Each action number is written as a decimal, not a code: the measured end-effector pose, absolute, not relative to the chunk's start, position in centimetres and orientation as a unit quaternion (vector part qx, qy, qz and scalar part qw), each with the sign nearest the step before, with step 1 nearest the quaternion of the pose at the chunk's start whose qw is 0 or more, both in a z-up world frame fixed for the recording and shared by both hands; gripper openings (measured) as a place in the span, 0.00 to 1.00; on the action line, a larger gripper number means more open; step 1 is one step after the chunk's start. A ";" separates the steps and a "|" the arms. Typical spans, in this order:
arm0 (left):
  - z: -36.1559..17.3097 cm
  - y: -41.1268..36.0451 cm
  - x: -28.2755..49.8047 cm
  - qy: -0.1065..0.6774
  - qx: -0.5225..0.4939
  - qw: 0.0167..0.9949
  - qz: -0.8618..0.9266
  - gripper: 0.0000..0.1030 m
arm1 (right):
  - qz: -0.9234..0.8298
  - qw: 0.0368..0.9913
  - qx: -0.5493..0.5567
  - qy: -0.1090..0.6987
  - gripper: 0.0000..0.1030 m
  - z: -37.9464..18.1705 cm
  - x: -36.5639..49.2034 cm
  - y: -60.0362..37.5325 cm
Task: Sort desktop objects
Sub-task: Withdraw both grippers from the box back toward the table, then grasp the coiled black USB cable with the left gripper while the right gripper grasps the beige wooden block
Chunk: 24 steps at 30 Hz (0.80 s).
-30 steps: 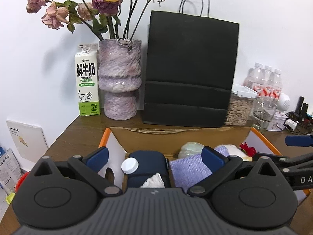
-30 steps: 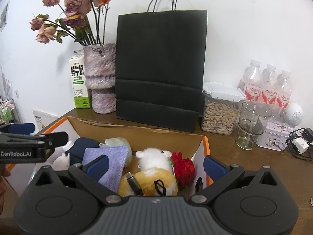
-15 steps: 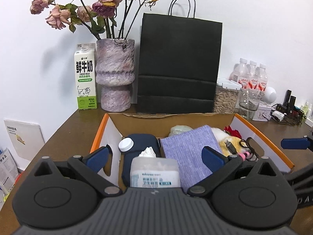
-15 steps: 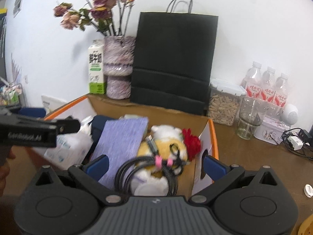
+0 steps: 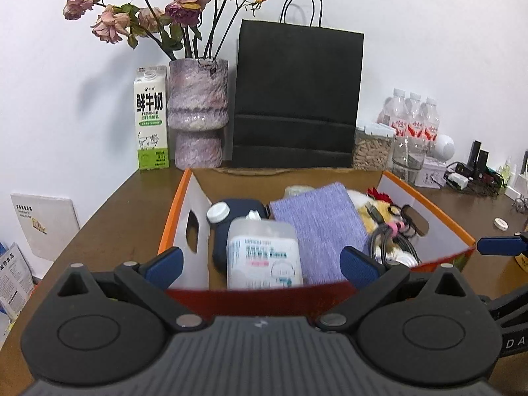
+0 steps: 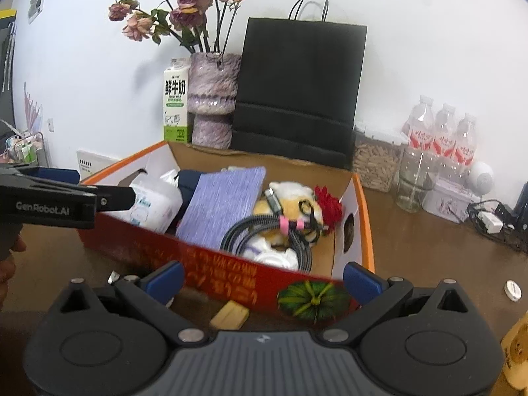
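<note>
An orange-rimmed cardboard box [image 5: 178, 208] with a red front wall [image 6: 214, 264] stands on the brown table. It holds a wet-wipes pack [image 5: 264, 257], a navy pouch [image 5: 244, 208], a purple cloth [image 6: 224, 204], a plush toy [image 6: 290, 194] and a coiled black cable [image 6: 264, 227] with pink ties. My left gripper [image 5: 260, 264] hangs open before the box's front left. The right gripper [image 6: 264, 280] is open too, in front of the box's front wall. Neither holds anything. A small wooden block [image 6: 229, 318] lies on the table between the right fingers.
Behind the box stand a black paper bag [image 5: 297, 99], a purple vase of dried roses [image 5: 198, 112] and a milk carton [image 5: 150, 118]. At the back right are a seed jar [image 6: 373, 165], a glass [image 6: 415, 178], water bottles [image 6: 442, 135] and a tin. A white cap [image 6: 513, 290] lies at right.
Both grippers have drawn back from over the box toward its near side, and the red front wall has come into view. Both stay open.
</note>
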State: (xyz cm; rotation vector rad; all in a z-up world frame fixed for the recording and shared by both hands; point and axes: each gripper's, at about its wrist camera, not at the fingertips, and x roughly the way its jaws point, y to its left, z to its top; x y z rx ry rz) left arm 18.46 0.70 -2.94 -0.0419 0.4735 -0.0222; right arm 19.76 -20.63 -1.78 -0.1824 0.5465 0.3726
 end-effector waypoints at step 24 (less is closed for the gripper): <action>-7.5 -0.6 18.3 0.316 0.004 0.948 -0.043 1.00 | 0.168 0.923 -0.078 0.337 0.99 -5.9 20.2 -20.1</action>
